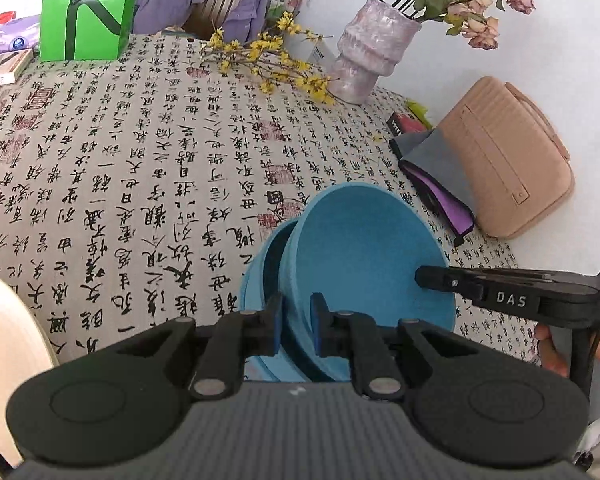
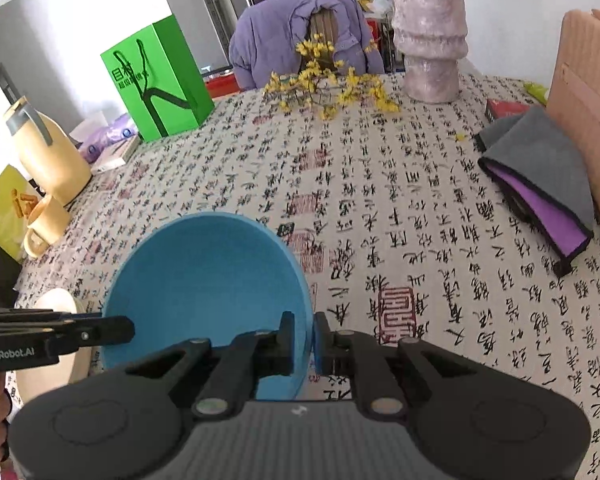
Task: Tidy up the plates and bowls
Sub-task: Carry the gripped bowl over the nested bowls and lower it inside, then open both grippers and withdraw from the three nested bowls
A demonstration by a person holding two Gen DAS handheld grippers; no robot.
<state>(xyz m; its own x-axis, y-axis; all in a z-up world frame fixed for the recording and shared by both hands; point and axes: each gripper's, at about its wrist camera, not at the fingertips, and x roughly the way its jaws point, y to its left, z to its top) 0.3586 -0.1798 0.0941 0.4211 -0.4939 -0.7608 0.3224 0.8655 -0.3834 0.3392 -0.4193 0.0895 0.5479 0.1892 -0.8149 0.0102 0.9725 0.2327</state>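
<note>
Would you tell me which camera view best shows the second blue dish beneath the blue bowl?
The left wrist view: there the lower blue dish peeks out beside the blue bowl. In the right wrist view, the bowl hides it completely.

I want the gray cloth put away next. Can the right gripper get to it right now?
Probably not yet. The right gripper is shut on the rim of the blue bowl, so it is busy. The gray cloth lies beyond on the bare tablecloth, nothing blocking it.
</note>
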